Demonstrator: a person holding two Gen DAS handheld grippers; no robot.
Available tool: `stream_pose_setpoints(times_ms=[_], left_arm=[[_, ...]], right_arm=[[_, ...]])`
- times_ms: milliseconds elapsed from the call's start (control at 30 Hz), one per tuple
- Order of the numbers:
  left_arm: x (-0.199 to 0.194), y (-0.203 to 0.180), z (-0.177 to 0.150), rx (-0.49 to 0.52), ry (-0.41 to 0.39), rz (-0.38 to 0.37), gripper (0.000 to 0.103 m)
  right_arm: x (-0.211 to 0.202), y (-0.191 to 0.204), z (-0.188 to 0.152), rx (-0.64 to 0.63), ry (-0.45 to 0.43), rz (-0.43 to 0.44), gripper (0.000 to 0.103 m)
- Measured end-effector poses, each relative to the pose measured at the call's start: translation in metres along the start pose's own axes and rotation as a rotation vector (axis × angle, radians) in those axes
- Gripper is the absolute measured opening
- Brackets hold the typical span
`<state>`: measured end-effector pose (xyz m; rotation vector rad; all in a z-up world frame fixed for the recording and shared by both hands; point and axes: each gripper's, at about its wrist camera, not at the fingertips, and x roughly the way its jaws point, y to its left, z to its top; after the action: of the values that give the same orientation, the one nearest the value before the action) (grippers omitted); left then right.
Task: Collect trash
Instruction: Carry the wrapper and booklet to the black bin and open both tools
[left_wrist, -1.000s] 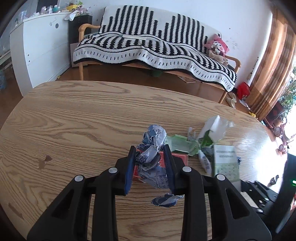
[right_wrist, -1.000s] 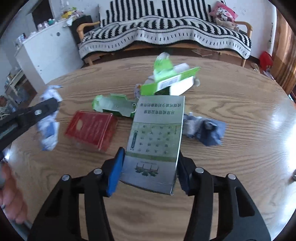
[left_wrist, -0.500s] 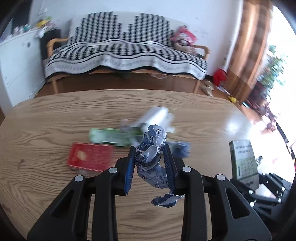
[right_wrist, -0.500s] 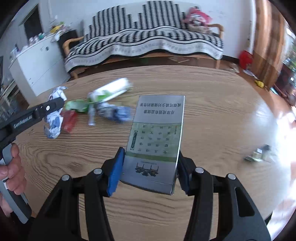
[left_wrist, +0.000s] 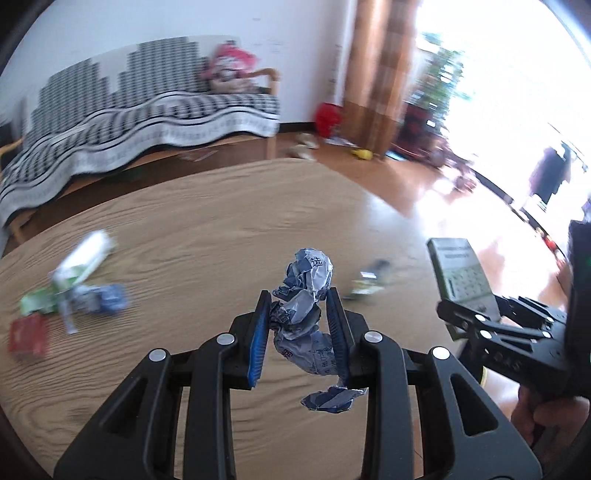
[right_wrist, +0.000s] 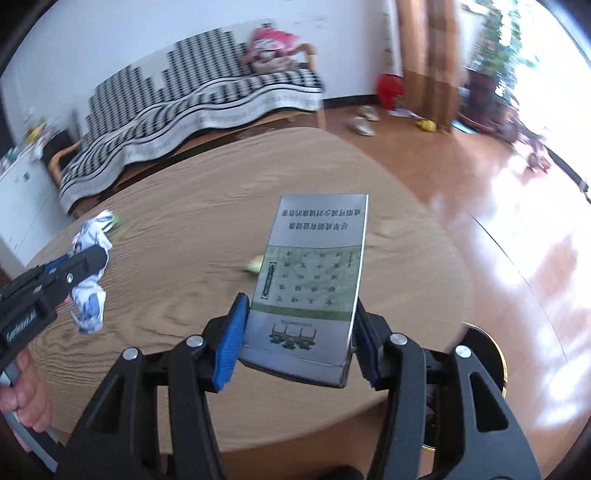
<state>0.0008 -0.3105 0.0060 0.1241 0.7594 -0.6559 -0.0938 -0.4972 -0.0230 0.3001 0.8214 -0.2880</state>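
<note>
Black two-finger left gripper (left_wrist: 298, 325), blue pads: clamped on a crumpled ball of blue-and-white printed paper (left_wrist: 304, 299), held above the table; a torn scrap of the same paper hangs below the fingers

Black two-finger right gripper (right_wrist: 299, 332), blue pads: clamped on the sides of a flat grey-and-green printed carton (right_wrist: 314, 273), held over the tabletop; a hand grips its handle at the right edge of the left view

Loose trash on the table, blurred: red flat box (left_wrist: 27, 336), green-and-white torn packaging (left_wrist: 74, 269), crumpled blue wrapper (left_wrist: 105, 299), all clustered at the left of the left view, well apart from both grippers; small green-and-dark scrap (left_wrist: 369, 282) just beyond the left gripper, partly hidden behind the carton in the right view

Surface: round light wood-grain table (left_wrist: 207, 229), bare between the cluster and the grippers

Room: sofa with black-and-white striped throw (left_wrist: 129, 107) behind the table, pink soft toy (left_wrist: 232, 68) on its armrest, brown curtain (left_wrist: 384, 74), potted plant, glossy wooden floor, bright window glare at right; white cabinet (right_wrist: 22, 192) at left of the right view
</note>
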Motion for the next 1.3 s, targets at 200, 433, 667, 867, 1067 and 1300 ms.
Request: stream_pose_setpoints(times_ms=[200,433,667,867,1067,1300], left_arm=[[0.019,-0.074,-0.007,0.098,0.008,-0.111,0.03],[0.041,-0.134,-0.015,0.16,0.028,-0.214,0.03],[0.059,-0.172,-0.022,0.192,0.058,-0.272,0.03],[0.071,-0.19,-0.028,0.213,0.077,-0.289,0.03],[0.076,-0.201,-0.029,0.216,0.087,-0.298,0.03],[0.081,-0.209,-0.03,0.216,0.092,-0.303,0.03]], right_arm=[[-0.015,-0.089,-0.024,0.136,-0.003,-0.074,0.052],[-0.02,-0.168,-0.058,0.266,0.033,-0.139,0.052],[-0.007,-0.217,-0.09,0.357,0.114,-0.167,0.052],[0.018,-0.228,-0.101,0.378,0.197,-0.151,0.052],[0.028,-0.227,-0.092,0.384,0.209,-0.139,0.052],[0.025,-0.232,-0.088,0.403,0.187,-0.142,0.054]])
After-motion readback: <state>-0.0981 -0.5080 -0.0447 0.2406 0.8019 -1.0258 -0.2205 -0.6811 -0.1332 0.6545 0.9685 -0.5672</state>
